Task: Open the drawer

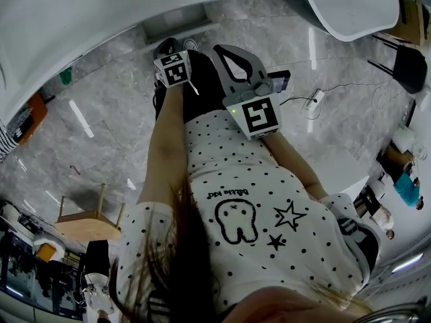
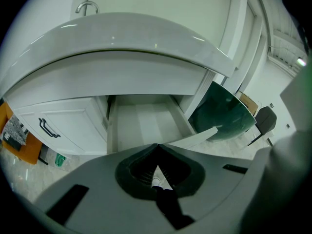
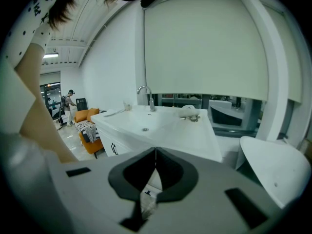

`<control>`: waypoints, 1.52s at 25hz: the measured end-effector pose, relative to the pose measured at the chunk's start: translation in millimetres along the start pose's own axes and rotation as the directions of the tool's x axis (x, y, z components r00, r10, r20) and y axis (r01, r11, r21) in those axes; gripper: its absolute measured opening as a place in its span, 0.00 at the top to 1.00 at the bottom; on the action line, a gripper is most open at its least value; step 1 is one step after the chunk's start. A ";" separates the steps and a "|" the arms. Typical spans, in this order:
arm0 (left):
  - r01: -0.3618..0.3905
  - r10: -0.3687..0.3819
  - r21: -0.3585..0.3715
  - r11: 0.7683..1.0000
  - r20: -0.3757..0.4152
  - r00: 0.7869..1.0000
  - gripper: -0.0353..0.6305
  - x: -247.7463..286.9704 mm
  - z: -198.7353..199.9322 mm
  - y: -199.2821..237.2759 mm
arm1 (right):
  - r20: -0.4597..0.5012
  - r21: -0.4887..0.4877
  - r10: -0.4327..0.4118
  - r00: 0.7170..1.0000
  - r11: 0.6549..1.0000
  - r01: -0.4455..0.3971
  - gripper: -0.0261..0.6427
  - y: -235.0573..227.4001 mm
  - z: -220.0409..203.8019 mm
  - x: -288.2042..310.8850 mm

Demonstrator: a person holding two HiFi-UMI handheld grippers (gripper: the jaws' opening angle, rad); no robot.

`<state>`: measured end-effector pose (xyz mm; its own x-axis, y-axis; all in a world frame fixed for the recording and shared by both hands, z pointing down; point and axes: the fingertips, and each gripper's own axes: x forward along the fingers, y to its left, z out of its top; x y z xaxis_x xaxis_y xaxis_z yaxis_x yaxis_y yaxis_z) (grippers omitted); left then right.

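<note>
Your left gripper has its jaws pressed together, empty. The shallow white vanity drawer stands pulled open straight ahead of its tips. Your right gripper is likewise closed on nothing.

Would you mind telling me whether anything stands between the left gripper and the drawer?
Nothing visible does. In the left gripper view the drawer, already pulled out under the basin counter, lies straight ahead of the left gripper, whose jaws are together and empty.
</note>
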<state>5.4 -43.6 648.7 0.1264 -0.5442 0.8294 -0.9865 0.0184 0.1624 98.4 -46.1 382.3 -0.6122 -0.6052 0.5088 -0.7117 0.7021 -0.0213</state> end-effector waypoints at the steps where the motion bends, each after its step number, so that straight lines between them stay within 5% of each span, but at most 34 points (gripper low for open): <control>1: -0.001 0.001 0.000 1.000 0.000 1.000 0.94 -0.2 0.0 0.4 | -0.001 -0.001 -0.001 1.000 1.000 0.001 0.94 -0.1 0.1 0.1; 31: 0.002 -0.002 0.006 1.000 -0.001 1.000 0.94 -5.9 1.4 1.7 | -0.004 -0.008 0.001 1.000 1.000 -0.001 0.94 0.9 -0.8 -3.5; 38: 0.021 -0.022 0.003 1.000 0.078 0.997 0.94 -22.8 28.4 0.2 | 0.007 -0.009 -0.004 1.000 1.000 0.004 0.94 -3.8 4.7 -3.9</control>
<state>-0.6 -55.0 614.6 0.1392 -0.6080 0.7816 -0.9839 0.0043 0.1786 101.8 -48.2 376.3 -0.6117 -0.6103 0.5033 -0.7110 0.7031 -0.0117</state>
